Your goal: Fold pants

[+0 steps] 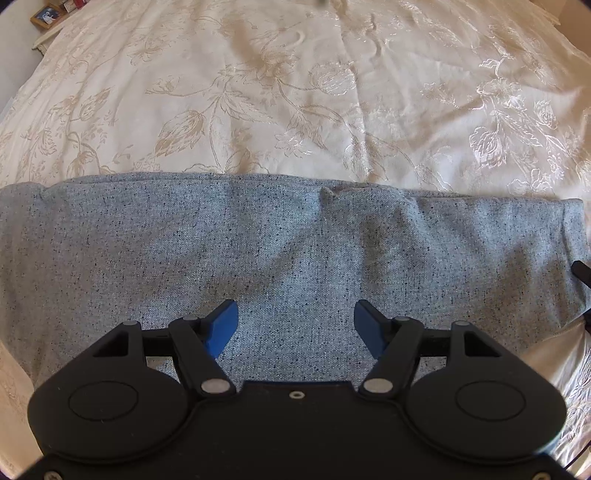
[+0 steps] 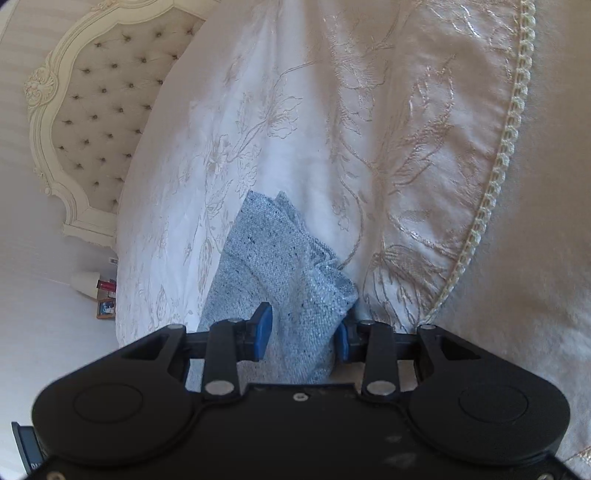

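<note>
The pants [image 1: 280, 243] are light blue-grey speckled fabric, spread as a wide flat band across the bed in the left wrist view. My left gripper [image 1: 295, 325] hovers over their near part, its blue fingers wide apart and empty. In the right wrist view a bunched end of the pants [image 2: 291, 280] runs between the blue fingers of my right gripper [image 2: 303, 332]. The jaws stand partly apart with the fabric filling the gap; whether they pinch it is unclear.
A cream floral-embroidered bedspread [image 1: 295, 92] covers the bed. Its corded edge [image 2: 495, 177] hangs at the right. A tufted headboard [image 2: 96, 122] stands at the left. A nightstand with a photo frame [image 1: 46, 15] sits at far left.
</note>
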